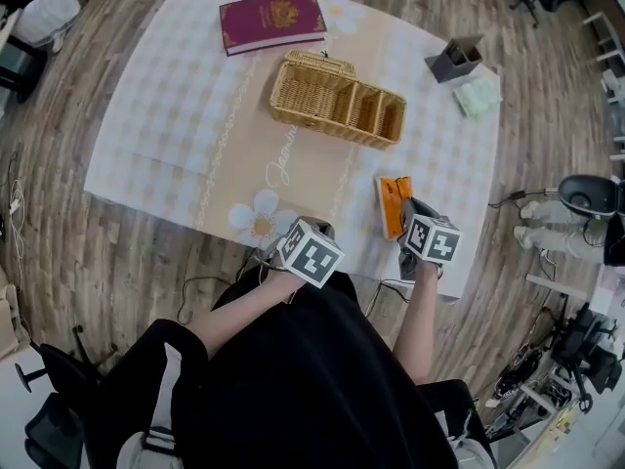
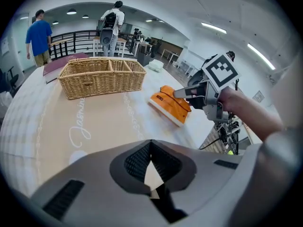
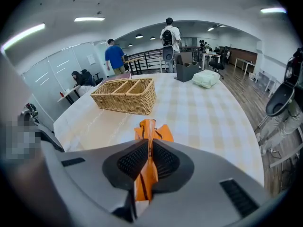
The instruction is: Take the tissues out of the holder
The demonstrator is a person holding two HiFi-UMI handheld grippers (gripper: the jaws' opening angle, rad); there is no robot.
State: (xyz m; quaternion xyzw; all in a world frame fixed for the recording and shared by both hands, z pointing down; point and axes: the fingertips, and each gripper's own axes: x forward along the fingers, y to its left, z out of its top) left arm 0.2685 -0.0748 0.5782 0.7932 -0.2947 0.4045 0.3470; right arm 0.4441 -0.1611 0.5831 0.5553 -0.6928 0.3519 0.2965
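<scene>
A dark grey holder [image 1: 455, 59] stands at the table's far right corner, with a pale green tissue pack [image 1: 478, 96] lying beside it. Both show far off in the right gripper view, the holder [image 3: 185, 71] left of the pack [image 3: 206, 78]. An orange packet [image 1: 394, 205] lies near the front right edge. My right gripper [image 1: 410, 211] is shut on its upturned flap [image 3: 150, 131], which is pinched between the pads. My left gripper [image 2: 151, 145] hovers over the table's front edge, jaws together with nothing between them. It sees the right gripper [image 2: 187, 92] touching the packet [image 2: 170, 105].
A wicker basket [image 1: 337, 99] with compartments sits mid-table. A maroon book [image 1: 271, 20] lies at the far side. The table edge [image 1: 459, 291] runs just past my right hand. A white machine [image 1: 576, 213] stands on the floor to the right. People stand beyond the table.
</scene>
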